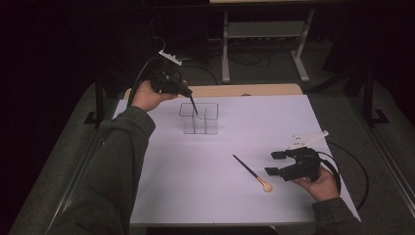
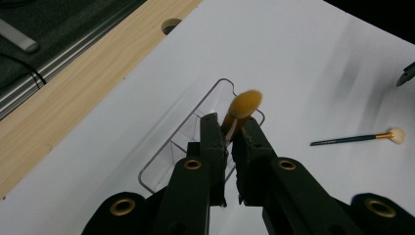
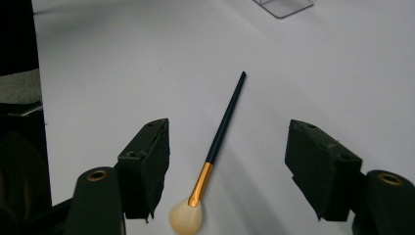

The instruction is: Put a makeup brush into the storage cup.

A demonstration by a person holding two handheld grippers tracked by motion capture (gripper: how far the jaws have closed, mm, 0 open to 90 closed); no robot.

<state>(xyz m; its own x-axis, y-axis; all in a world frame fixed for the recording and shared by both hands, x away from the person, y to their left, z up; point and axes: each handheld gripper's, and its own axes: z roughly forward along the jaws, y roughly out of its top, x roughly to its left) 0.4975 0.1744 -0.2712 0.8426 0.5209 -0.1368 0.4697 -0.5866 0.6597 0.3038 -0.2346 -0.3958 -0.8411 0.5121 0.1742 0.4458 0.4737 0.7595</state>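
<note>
Table (image 1: 195, 196), white-topped. Clear organizer (image 1: 198, 118), directly below left gripper (image 2: 229, 132), whose fingers are clamped on a yellow-tipped brush (image 2: 243, 105). Second brush (image 3: 218, 147), laid flat between right gripper's (image 3: 227, 166) wide-spread fingers, untouched.

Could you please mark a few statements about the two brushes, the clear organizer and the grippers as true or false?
1. The left gripper is shut on a brush with a golden head. True.
2. The clear organizer lies tipped on its side. False: it stands upright on the white table.
3. The right gripper clamps the brush on the table. False: its jaws are open, with that brush lying loose between them.
4. The held brush's dark handle points down into the organizer. True.
5. The brush on the table lies inside the organizer. False: it lies on the bare surface, well apart from it.
</note>
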